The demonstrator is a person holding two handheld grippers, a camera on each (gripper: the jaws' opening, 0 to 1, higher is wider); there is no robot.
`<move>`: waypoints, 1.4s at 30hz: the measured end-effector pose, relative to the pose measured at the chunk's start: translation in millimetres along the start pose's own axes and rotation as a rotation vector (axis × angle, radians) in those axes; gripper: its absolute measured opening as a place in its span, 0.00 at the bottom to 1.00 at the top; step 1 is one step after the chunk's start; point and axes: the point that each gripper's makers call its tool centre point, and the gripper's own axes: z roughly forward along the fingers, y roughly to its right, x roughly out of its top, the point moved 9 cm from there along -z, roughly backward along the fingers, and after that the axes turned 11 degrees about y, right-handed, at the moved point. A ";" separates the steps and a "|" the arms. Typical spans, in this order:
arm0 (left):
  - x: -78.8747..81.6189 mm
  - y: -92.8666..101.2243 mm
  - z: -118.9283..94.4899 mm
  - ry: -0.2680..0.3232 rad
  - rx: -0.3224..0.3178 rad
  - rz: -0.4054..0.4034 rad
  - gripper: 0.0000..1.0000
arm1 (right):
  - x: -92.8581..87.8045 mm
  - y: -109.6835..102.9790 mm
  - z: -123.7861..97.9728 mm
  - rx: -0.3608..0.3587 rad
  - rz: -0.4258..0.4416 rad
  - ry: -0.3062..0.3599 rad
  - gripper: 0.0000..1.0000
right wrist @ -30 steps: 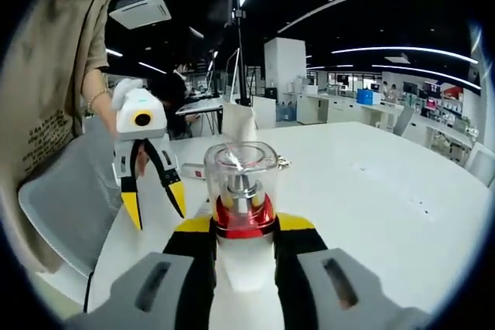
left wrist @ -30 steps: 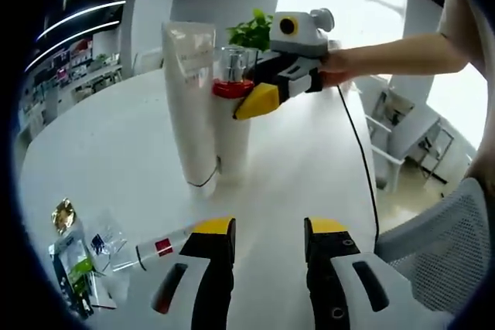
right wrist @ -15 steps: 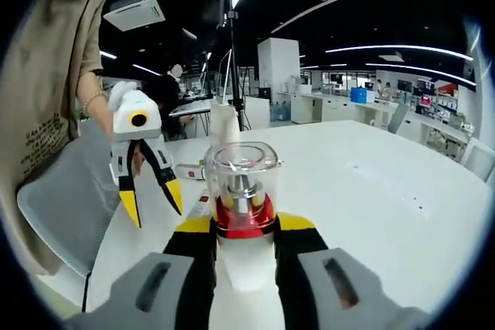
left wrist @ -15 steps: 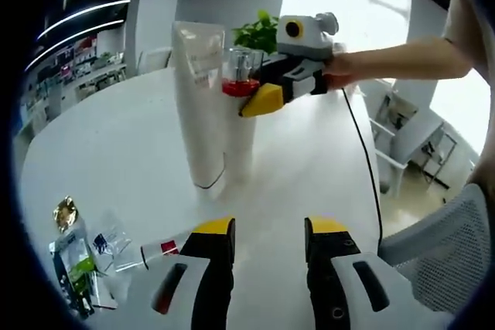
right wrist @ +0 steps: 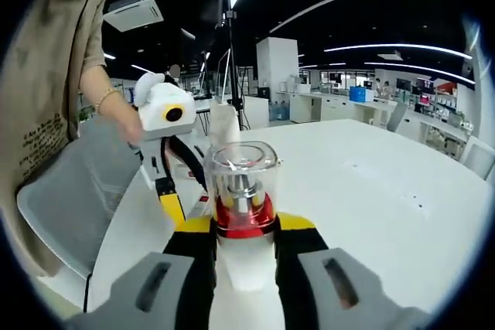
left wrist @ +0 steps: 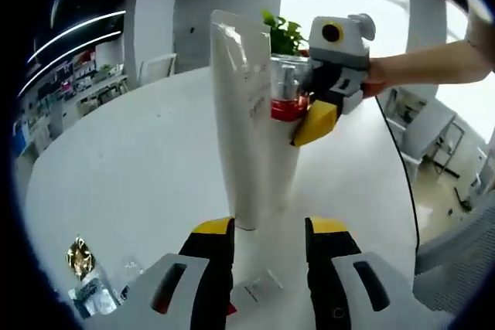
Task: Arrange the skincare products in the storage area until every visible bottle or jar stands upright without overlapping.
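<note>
right gripper [right wrist: 244, 231]: you've got it clamped on the pump bottle [right wrist: 241, 191], frame centre
left gripper [left wrist: 269, 229]: jaws apart, nothing held, bottom centre
tube [left wrist: 244, 113]: one, upright on worktop [left wrist: 116, 152], touching pump bottle in left gripper view
packets [left wrist: 93, 287]: a few, lower left, left gripper view

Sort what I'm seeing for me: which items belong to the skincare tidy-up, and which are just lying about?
Job items:
- white tube, standing upright
- pump bottle with clear cap and red collar, held in the right gripper jaws
- left gripper, jaws apart near the tube

Lying about:
- sachets and a gold foil packet on the white table
- potted plant
- mesh chair
</note>
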 end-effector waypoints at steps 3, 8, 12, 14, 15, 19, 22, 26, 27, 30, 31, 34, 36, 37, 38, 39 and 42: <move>1.1 -6.6 5.6 -0.008 -0.023 0.032 0.31 | -0.1 0.1 0.0 0.000 0.000 0.000 0.28; 5.8 -15.0 12.1 -0.013 -0.069 0.074 0.29 | 0.0 0.3 0.0 -0.002 -0.001 -0.002 0.28; 9.1 -20.6 18.8 -0.019 -0.144 0.117 0.23 | -0.2 0.6 0.0 -0.002 0.000 -0.002 0.28; 11.3 -23.6 21.7 -0.017 -0.184 0.133 0.19 | -0.2 0.8 0.0 -0.003 0.002 -0.003 0.28; 11.3 -30.4 23.6 -0.017 -0.192 0.139 0.18 | -0.2 0.7 0.0 -0.003 0.002 -0.003 0.28; 11.0 -33.3 27.5 -0.017 -0.263 0.144 0.19 | -0.3 0.7 -0.1 -0.004 0.002 -0.004 0.28; 11.0 -34.7 28.6 -0.012 -0.293 0.150 0.19 | -0.3 0.7 -0.1 -0.005 0.002 -0.004 0.28; 11.6 -36.8 30.8 -0.006 -0.336 0.164 0.19 | -0.5 1.1 -0.2 -0.003 0.003 -0.003 0.28; 11.9 -37.2 31.5 -0.006 -0.344 0.166 0.19 | -0.6 1.2 -0.1 -0.003 0.004 -0.002 0.28; 13.1 -38.5 33.1 -0.012 -0.368 0.180 0.19 | -0.8 1.4 -0.1 -0.001 0.007 -0.001 0.28; 13.1 -38.6 33.3 -0.013 -0.370 0.179 0.19 | -1.0 1.5 -0.1 -0.001 0.008 -0.001 0.28; 13.3 -39.2 33.6 -0.016 -0.380 0.183 0.19 | -1.3 1.5 -0.1 -0.002 0.016 -0.001 0.28; 13.2 -39.2 33.5 -0.016 -0.379 0.173 0.19 | -2.0 1.1 -0.2 -0.009 0.036 -0.005 0.29; 13.0 -38.9 33.2 -0.014 -0.377 0.155 0.20 | -2.9 1.0 -0.5 -0.016 0.051 -0.013 0.29; 13.2 -38.5 32.7 -0.009 -0.376 0.140 0.20 | -4.1 1.0 -0.8 -0.017 0.045 -0.023 0.30; 14.1 -37.9 31.9 0.004 -0.375 0.123 0.22 | -5.9 -0.7 -1.7 -0.021 0.050 -0.034 0.31; 16.7 -36.3 28.4 0.015 -0.356 0.110 0.32 | -7.4 -5.3 -5.5 -0.039 0.067 -0.049 0.35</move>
